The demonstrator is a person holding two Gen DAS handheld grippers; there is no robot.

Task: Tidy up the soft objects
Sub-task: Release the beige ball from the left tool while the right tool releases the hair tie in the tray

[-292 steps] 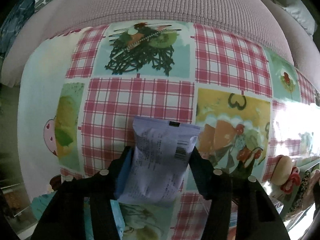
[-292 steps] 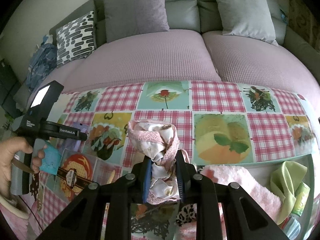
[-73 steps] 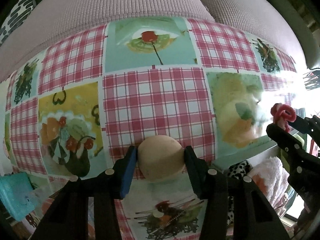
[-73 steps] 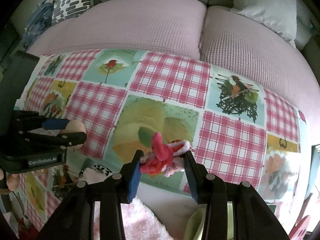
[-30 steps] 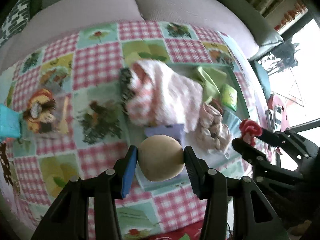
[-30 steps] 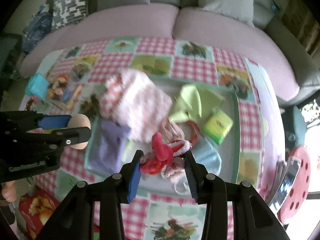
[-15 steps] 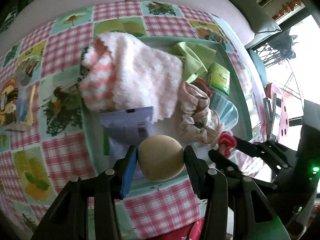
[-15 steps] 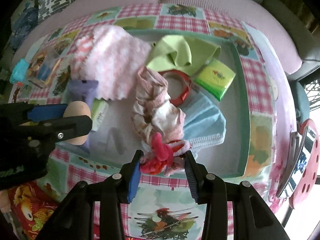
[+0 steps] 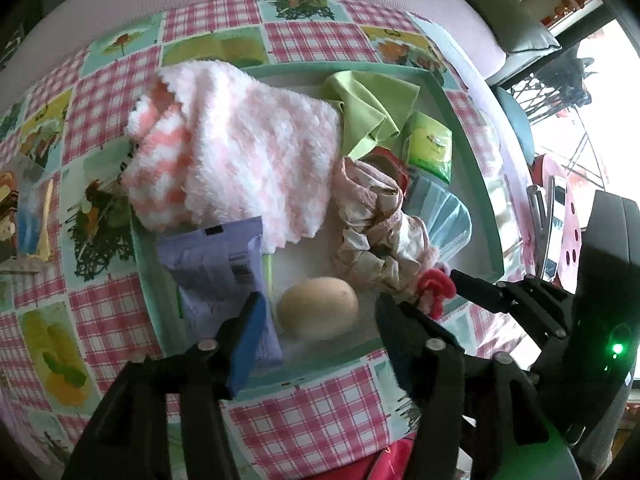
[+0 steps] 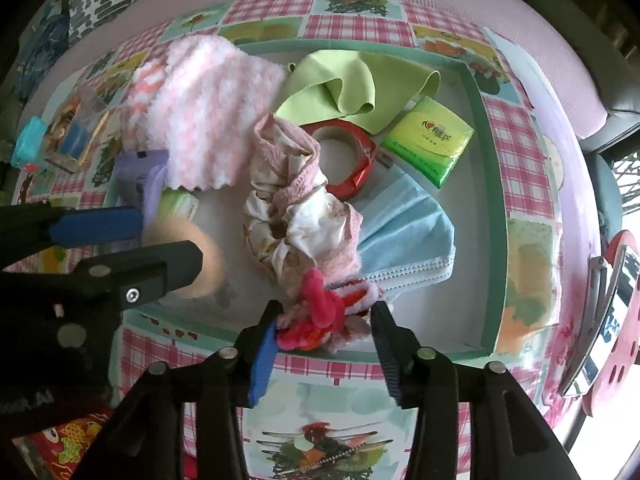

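While both claws hang over the near rim of the green tray [image 10: 490, 208], each is at the release step. Left claw [image 9: 316, 312] is spread wide, jaws clear of the beige ball [image 9: 317, 307], which looks to sit on the tray floor at about 6 o'clock, blurred in the right wrist view. Right claw [image 10: 324, 322] also looks opened wide around the red-pink fuzzy toy [image 10: 320, 318], at the tray's near edge; cannot tell if the toy has fully settled or touches a pad.

Further in: purple packet [image 9: 218, 264] at 8 o'clock, just beside the ball, with a small green packet [image 10: 180, 204] under its edge. Crumpled floral cloth [image 10: 296, 208] in the middle, blue face mask [image 10: 404, 232] at 4 o'clock, touching it. Red tape roll [image 10: 352, 156] behind, partly under the cloth. Green tissue pack [image 10: 428, 140] at 2 o'clock, lime cloth [image 10: 352, 80] at 12, pink-white fluffy towel [image 9: 240, 148] at 10, spilling over the rim. Checked desk [image 10: 352, 24] cover beyond, sofa past that.

To do it well: lift both claws straight up, jaws kept wide, so nothing drags. Ball can roll, so avoid nudging it. Toy is close to the rim; likely wants a push inward.
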